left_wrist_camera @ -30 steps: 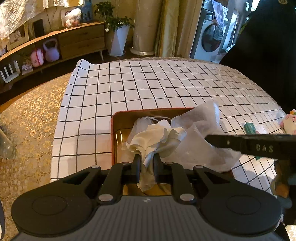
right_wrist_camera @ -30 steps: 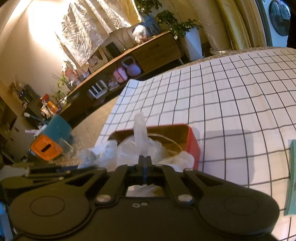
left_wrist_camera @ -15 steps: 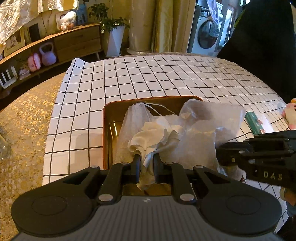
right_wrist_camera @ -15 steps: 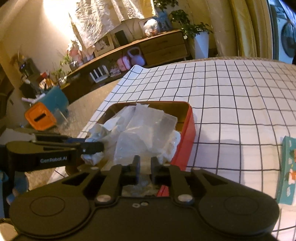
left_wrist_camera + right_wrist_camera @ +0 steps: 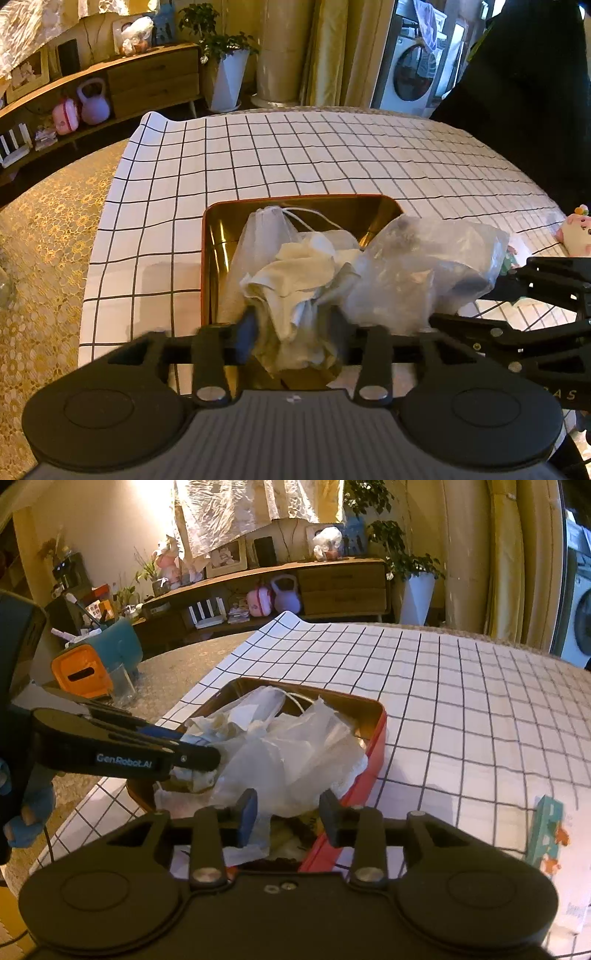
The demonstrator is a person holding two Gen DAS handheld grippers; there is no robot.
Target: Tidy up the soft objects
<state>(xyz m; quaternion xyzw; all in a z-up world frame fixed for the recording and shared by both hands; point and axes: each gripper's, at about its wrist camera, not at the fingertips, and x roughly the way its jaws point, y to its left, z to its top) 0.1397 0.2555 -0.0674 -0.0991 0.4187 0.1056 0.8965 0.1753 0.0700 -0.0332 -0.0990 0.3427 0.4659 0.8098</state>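
A red tin box (image 5: 295, 201) (image 5: 373, 753) with a gold inside sits on the checked cloth. In it lie a crumpled cream cloth (image 5: 295, 273) (image 5: 218, 720), a mesh drawstring pouch (image 5: 264, 229) and a clear plastic bag (image 5: 417, 266) (image 5: 295, 753). My left gripper (image 5: 293, 326) is open over the near end of the box, its fingers either side of the cream cloth. My right gripper (image 5: 288, 812) is open, its fingers either side of the plastic bag's near edge. Each gripper shows in the other's view.
A pink plush toy (image 5: 576, 230) and a teal packet (image 5: 546, 834) lie on the cloth to the right of the box. The cloth (image 5: 295, 155) covers a gold lace table. An orange and teal box (image 5: 88, 664) and a glass stand at the left table edge.
Both grippers have opened: the left let go of the cream cloth, the right let go of the plastic bag. Both items now rest in the box.
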